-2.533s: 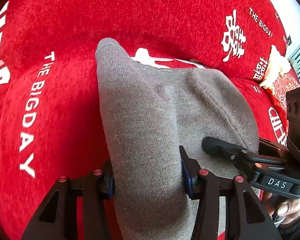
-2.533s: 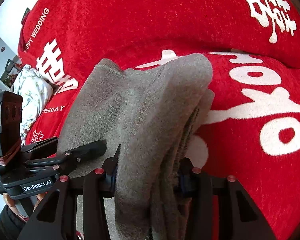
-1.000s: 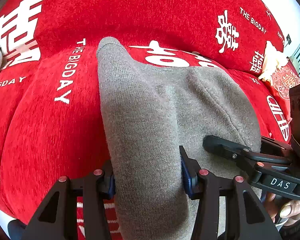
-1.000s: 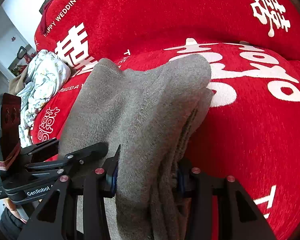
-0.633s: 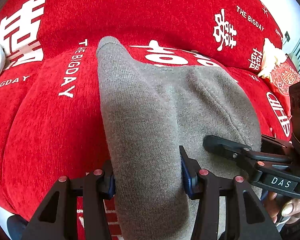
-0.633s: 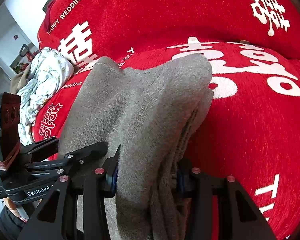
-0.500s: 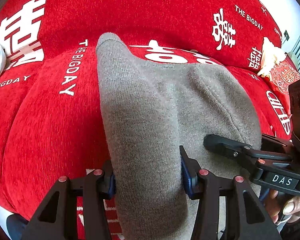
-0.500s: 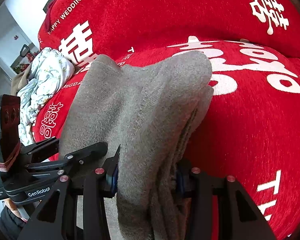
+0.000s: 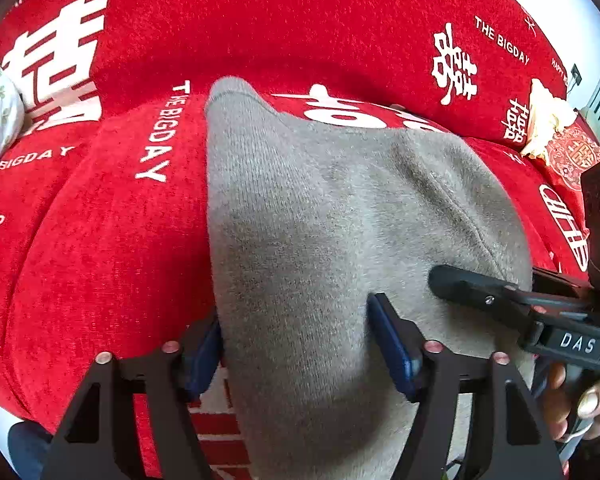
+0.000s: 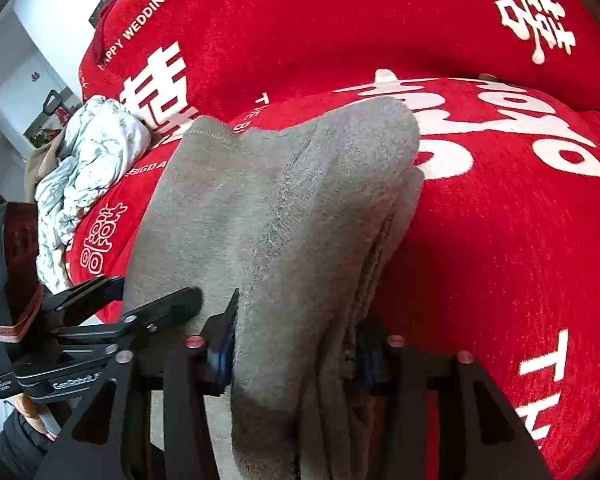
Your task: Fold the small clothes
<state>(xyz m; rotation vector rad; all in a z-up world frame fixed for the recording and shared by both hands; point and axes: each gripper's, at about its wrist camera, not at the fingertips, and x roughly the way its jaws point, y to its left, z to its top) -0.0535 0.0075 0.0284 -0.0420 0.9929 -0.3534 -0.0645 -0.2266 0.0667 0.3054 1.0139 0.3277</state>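
I see red sofa cover (image 9: 100,240), white lettering, filling frame; floral cloth (image 10: 88,168) upper left. Grey fleece garment (image 9: 320,240) folded, centre frame, clamped by left hand-held gripper (image 9: 296,340) and right hand-held gripper (image 10: 296,344).

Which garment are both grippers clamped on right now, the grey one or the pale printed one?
The grey knit garment: left gripper and right gripper both pinch it. The pale printed garment lies crumpled, untouched, on the red sofa cover further left.
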